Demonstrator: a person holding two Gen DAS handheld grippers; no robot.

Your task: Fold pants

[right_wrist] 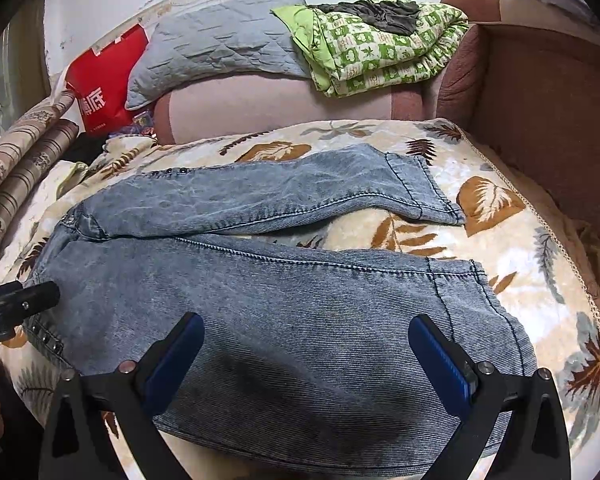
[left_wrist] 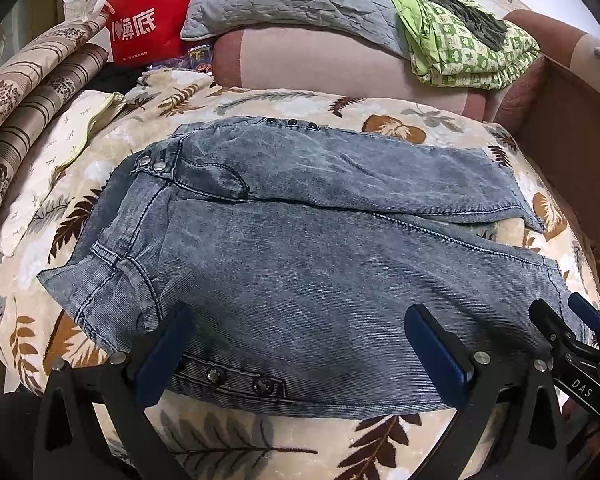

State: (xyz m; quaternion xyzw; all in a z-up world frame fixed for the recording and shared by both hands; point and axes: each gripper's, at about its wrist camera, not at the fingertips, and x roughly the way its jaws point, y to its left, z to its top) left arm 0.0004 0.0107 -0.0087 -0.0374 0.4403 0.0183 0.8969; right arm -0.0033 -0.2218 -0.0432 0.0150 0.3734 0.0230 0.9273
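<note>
Both jaws released, left gripper [left_wrist: 300, 356] and right gripper [right_wrist: 306, 360] over the near leg of the pants [left_wrist: 300, 272]. Legs splayed apart, so a shallow pinch likely drags one layer and skews the fold.

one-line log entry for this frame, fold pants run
stage: pre-fold | pants: spread flat on leaf-print blanket, legs apart | left gripper: open over near waist side | right gripper: open over near leg | grasp: none

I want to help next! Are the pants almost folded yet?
Not yet. The pants already lie spread flat on the leaf blanket, legs apart. Both claws, left and right, hang open over the near leg, gripping nothing. Every fold is still to do.
</note>
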